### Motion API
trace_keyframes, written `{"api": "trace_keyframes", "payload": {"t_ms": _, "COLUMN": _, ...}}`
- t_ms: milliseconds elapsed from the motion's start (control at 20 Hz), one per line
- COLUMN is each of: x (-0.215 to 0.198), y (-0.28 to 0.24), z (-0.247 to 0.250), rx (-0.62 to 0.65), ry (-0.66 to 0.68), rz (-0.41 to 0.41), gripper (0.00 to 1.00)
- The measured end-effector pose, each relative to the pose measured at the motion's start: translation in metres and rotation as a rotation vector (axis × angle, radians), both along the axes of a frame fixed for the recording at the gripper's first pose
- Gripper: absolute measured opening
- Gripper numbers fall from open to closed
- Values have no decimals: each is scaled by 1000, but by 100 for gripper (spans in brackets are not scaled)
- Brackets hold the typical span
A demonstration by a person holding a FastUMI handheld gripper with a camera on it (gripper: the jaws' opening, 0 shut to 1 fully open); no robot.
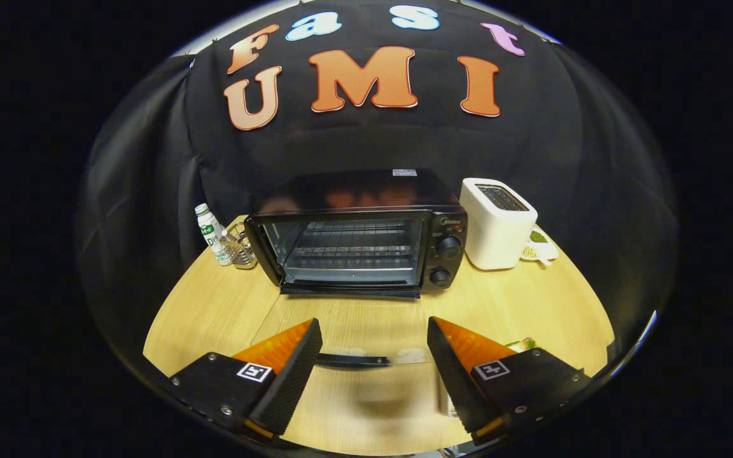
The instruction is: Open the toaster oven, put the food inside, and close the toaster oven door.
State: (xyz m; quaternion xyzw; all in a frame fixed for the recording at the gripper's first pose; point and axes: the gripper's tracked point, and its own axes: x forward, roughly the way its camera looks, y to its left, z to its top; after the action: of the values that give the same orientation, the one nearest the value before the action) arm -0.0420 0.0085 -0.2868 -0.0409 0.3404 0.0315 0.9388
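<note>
Toaster oven (354, 229) door (354, 331) down flat on desk (214, 305), handle between fingers of wide-open, empty gripper (373, 375); risk: food near right finger poorly visible, grasp may miss.

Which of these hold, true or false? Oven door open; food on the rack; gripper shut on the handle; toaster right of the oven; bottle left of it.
1. The toaster oven door is open. True; it lies folded down flat.
2. Food sits on the rack. False; the rack is bare.
3. The gripper is shut on the door handle. False; its fingers are spread, with the handle between them.
4. A white toaster stands right of the oven. True.
5. A bottle stands left of it. True.
</note>
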Motion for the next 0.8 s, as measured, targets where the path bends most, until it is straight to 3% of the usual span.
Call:
{"api": "trace_keyframes", "payload": {"t_ms": 250, "x": -18, "y": -77, "z": 8, "rx": 1, "ry": 158, "rz": 57, "gripper": 99}}
{"api": "trace_keyframes", "payload": {"t_ms": 500, "x": -44, "y": -144, "z": -37, "rx": 118, "ry": 437, "rz": 50, "gripper": 99}}
{"api": "trace_keyframes", "payload": {"t_ms": 800, "x": -64, "y": -144, "z": -93, "rx": 323, "ry": 697, "rz": 62, "gripper": 99}}
